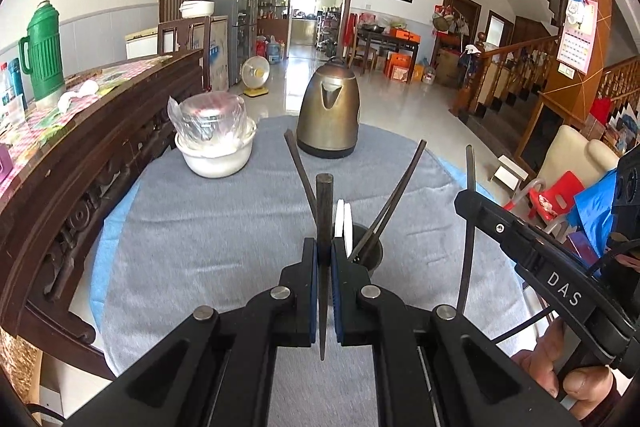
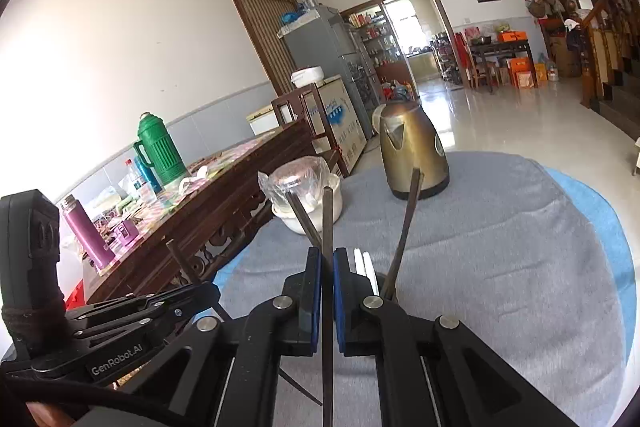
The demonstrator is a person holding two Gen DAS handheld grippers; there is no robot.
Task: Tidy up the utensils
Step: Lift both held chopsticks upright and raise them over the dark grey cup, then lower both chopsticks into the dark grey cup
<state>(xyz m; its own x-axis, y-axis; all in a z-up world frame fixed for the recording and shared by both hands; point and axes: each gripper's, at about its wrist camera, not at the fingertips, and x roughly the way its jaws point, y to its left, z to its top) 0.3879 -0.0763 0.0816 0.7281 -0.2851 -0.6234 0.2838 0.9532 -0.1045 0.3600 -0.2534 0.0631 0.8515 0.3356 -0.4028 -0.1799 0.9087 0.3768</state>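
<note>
A dark chopstick (image 1: 324,247) is clamped upright between the closed pads of the left gripper (image 1: 324,259). Another chopstick (image 2: 327,267) is pinched likewise by the right gripper (image 2: 327,267). Just beyond both, a black holder (image 1: 370,251) is seen with more chopsticks.

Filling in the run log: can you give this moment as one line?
left gripper: shut on dark chopstick | right gripper: shut on second dark chopstick | black holder cup: two dark, two white chopsticks
</note>
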